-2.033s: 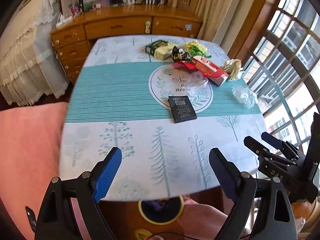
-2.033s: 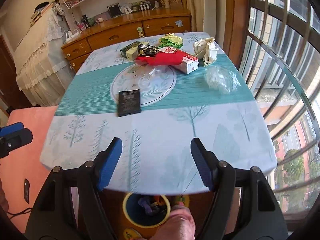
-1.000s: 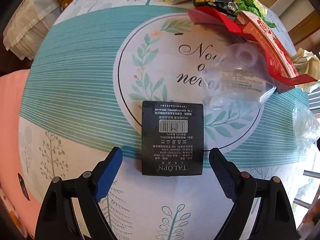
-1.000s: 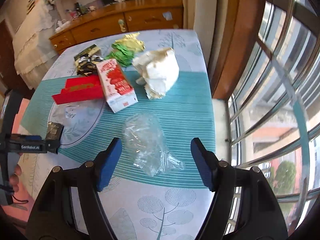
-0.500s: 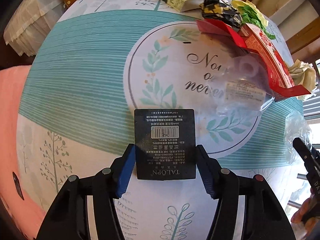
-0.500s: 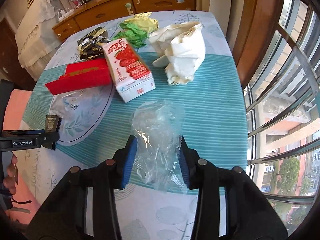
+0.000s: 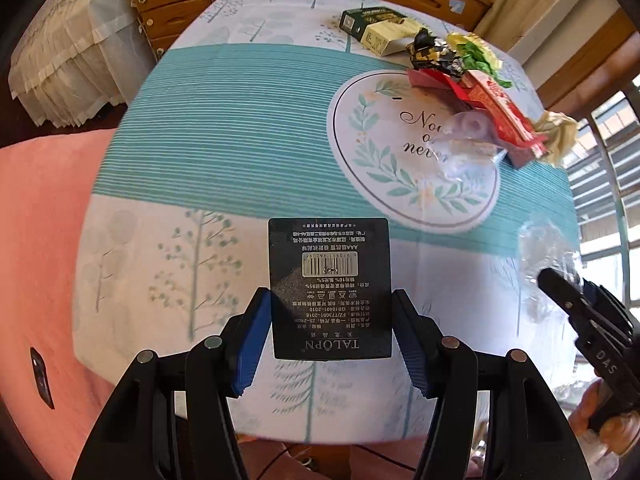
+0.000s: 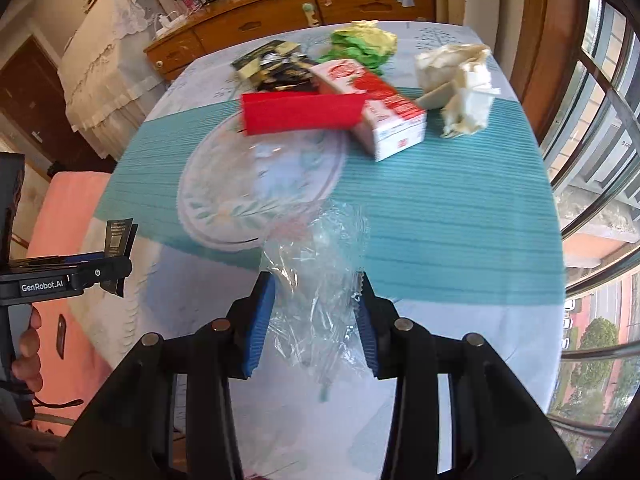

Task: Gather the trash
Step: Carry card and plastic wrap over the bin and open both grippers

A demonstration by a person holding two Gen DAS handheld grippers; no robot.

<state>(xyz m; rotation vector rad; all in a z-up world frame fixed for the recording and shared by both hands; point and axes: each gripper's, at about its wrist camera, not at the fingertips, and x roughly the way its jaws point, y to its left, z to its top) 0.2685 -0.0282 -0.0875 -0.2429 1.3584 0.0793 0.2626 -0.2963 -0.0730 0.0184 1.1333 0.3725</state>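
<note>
**Q:** Left wrist view: what are you holding, and how do you carry it well?

**A:** My left gripper (image 7: pixel 330 332) is clamped on the black card packet (image 7: pixel 330 288), blue pads on its two side edges, the printed face toward the lens. The card hangs clear of the table (image 7: pixel 248 128), over the near pale band of the cloth. I judge a flat, stiff card like this can pivot between the pads, so I would keep the squeeze even and avoid jerks. At far right my right gripper (image 7: pixel 560 280) shows beside a clear plastic bag (image 7: pixel 548 248).

**Q:** Any room on that side?

**A:** Open cloth to the left and near; the table's near edge lies just under my fingers. The remaining litter, a red carton (image 7: pixel 500 108) among it, sits far right.

**Q:** And the right wrist view?

**A:** My right gripper (image 8: pixel 316 320) is closed on the clear plastic bag (image 8: pixel 320 280), which bulges between the pads. Film slips, I judge, so a firm pinch matters. My left gripper (image 8: pixel 100 272) appears at far left with the black card packet (image 8: pixel 118 236).

**Q:** Edges there?

**A:** The red carton (image 8: pixel 372 108), a red sleeve (image 8: pixel 300 114) and crumpled paper (image 8: pixel 460 88) lie far. The window side is close on the right; the near edge is free.
</note>
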